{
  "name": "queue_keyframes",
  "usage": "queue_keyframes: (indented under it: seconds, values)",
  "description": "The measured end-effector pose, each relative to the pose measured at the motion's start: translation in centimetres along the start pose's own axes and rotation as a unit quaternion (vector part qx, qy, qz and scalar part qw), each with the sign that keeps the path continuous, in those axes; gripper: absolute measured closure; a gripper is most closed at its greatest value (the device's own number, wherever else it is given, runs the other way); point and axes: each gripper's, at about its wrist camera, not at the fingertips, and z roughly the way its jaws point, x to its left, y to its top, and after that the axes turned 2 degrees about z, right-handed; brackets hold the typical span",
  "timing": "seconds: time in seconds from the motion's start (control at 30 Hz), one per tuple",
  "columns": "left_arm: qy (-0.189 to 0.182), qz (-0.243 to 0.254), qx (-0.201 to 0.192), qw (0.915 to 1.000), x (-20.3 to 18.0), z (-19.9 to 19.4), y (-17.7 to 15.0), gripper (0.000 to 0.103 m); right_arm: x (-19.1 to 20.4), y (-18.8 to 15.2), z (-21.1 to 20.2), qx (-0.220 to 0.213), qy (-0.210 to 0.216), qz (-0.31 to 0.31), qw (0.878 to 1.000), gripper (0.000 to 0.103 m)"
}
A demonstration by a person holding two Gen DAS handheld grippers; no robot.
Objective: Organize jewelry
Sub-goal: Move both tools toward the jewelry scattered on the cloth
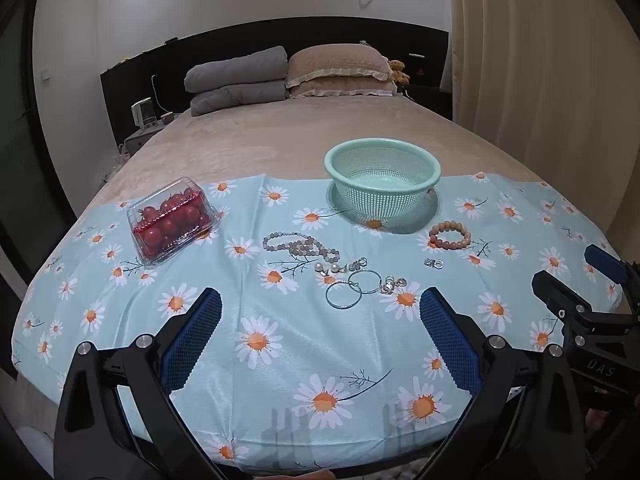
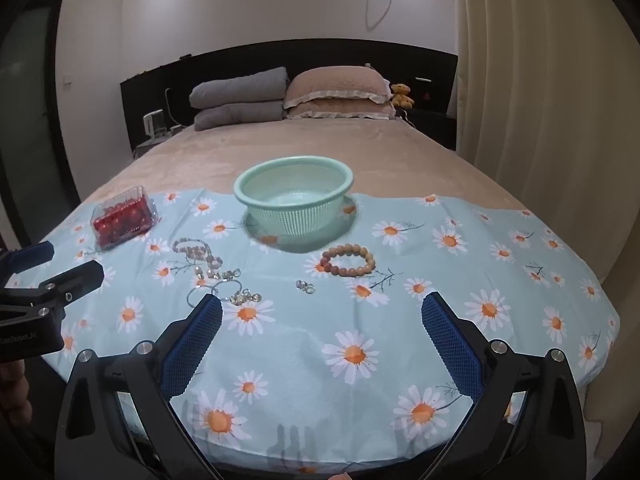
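Mint-green plastic basket (image 1: pixel 382 178) stands at the far edge of the daisy cloth (image 1: pixel 320 344) on the bed, likely the collecting vessel. The jewelry lies loose in front of it: bead necklace (image 1: pixel 298 246), hoops (image 1: pixel 352 290), orange bead bracelet (image 2: pixel 347 260). Your left gripper (image 1: pixel 320 344) and right gripper (image 2: pixel 322 346) hover short of it, jaws spread wide and empty, ready for a first pick.

A wide bed (image 2: pixel 304 152) with a beige cover fills the room's middle. At twelve o'clock a dark headboard (image 2: pixel 280 60) runs along a white wall (image 2: pixel 248 4). Grey pillows (image 2: pixel 240 100) and ruffled tan pillows (image 2: pixel 336 92) are stacked against it. Cream curtains (image 2: pixel 532 80) hang at three o'clock. A dark door (image 2: pixel 28 100) stands at nine o'clock.
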Motion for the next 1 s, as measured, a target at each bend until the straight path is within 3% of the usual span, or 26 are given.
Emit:
queue_keyframes:
  seconds: [0.13,0.37,1.0]
  values:
    - [-0.001,-0.007,0.004,1.0000,1.3,-0.2,-0.4,0.006,0.3,0.0,-0.1,-0.001,-0.003,-0.013,1.000,0.008]
    - [0.017,0.000,0.015,0.9997,0.1,0.5,-0.2,0.006,0.2,0.0,0.3,0.008,0.003,-0.003,1.000,0.008]
    - [0.014,0.013,0.057,0.9982,-0.3,2.1,-0.8,0.006,0.4,-0.3,1.0,0.027,0.004,-0.012,1.000,0.008]
